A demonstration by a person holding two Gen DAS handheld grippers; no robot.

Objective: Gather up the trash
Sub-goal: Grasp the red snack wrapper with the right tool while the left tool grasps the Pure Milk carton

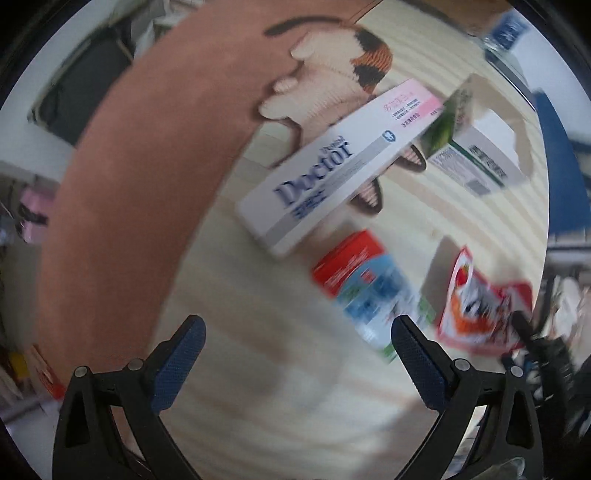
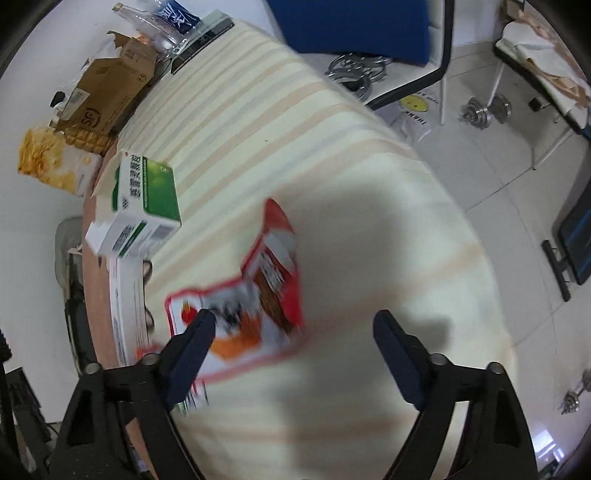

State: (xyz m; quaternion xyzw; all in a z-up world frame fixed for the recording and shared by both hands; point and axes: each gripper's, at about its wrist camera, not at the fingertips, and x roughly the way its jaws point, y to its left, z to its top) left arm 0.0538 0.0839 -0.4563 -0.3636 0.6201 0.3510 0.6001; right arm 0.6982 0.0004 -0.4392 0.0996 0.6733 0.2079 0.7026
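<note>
Left wrist view first: we see the trash spread over a striped cloth on the worktop. A red snack wrapper lies at the right, just beside a red and blue carton near the middle. Farther off rests a long white toothpaste box printed "Doctor", with a green and white box to its right. Our left tool hangs above bare cloth with its jaws wide and nothing between them. A cat picture shows at the far edge, beside a broad brown band; both are blurred.

From the right wrist view, the snack wrapper lies crumpled just ahead of our right tool, whose jaws also stand wide and hold nothing; its left finger overlaps the wrapper's near corner, though we cannot tell whether it touches. The green and white box sits farther left. Beyond it are a torn cardboard box and a clear bottle.
</note>
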